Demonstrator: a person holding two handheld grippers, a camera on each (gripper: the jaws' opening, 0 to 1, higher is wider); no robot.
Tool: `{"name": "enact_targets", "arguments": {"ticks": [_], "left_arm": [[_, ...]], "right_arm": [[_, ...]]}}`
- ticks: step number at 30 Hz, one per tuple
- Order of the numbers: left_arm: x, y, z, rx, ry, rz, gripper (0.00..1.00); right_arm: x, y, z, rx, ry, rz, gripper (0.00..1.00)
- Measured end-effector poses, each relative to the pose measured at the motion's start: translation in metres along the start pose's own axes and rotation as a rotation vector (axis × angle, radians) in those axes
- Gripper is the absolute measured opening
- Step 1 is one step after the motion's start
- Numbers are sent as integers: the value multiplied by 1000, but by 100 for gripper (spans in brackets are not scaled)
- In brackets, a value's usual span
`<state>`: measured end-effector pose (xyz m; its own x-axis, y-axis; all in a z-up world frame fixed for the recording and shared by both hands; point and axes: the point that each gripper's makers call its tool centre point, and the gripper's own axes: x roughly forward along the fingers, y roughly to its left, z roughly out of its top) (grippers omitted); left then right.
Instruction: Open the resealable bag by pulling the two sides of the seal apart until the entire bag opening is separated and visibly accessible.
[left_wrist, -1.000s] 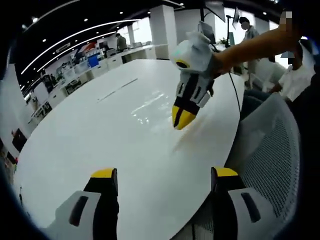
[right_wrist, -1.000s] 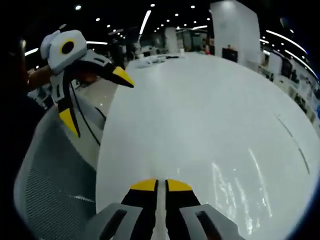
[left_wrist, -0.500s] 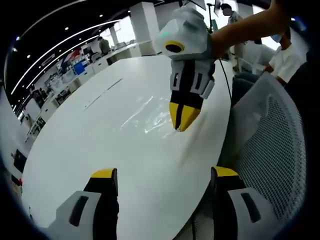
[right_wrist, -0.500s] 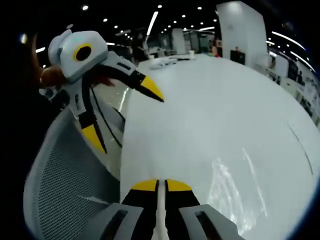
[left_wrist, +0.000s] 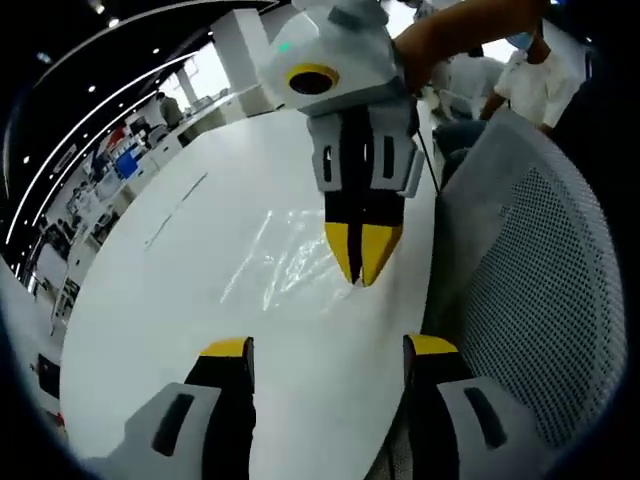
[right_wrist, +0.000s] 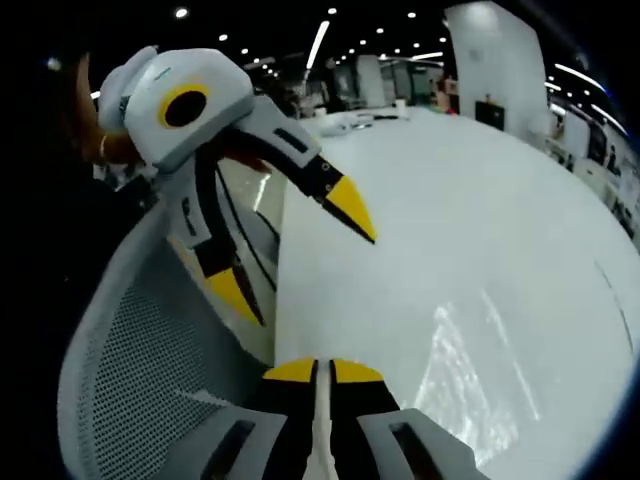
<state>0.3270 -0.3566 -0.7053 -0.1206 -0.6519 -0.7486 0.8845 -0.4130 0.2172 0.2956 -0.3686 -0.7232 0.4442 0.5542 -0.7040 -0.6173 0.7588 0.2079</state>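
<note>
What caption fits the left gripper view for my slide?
Right gripper, jaws shut, pinches the clear resealable bag on a white table while the open left gripper approaches.

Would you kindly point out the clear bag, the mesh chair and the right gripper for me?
clear bag (left_wrist: 290, 262), left gripper view, on its shiny crinkled middle.
mesh chair (left_wrist: 540, 300), left gripper view, on the mesh back.
right gripper (left_wrist: 362, 272), left gripper view, at its yellow tips, pressed together at the bag's edge.

Open-plan office: white round table (left_wrist: 200, 300), mesh chair (left_wrist: 540, 290), desk rows (left_wrist: 110, 170), ceiling downlights (right_wrist: 330, 20).
</note>
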Motion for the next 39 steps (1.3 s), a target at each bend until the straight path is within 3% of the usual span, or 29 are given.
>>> {"name": "enact_targets", "arguments": {"ticks": [6, 9, 12, 28, 39], "left_arm": [[2, -2, 2, 49, 10, -18, 49], [2, -8, 8, 3, -26, -58, 43], [1, -9, 9, 7, -32, -61, 36], [11, -36, 15, 221, -33, -142, 25], [15, -37, 16, 359, -17, -152, 11]], "right_arm": [[2, 9, 0, 5, -7, 5, 0], [2, 10, 0, 5, -8, -1, 0], [1, 11, 1, 11, -19, -7, 0], [0, 19, 3, 24, -36, -25, 0], [3, 27, 3, -13, -15, -14, 0]]}}
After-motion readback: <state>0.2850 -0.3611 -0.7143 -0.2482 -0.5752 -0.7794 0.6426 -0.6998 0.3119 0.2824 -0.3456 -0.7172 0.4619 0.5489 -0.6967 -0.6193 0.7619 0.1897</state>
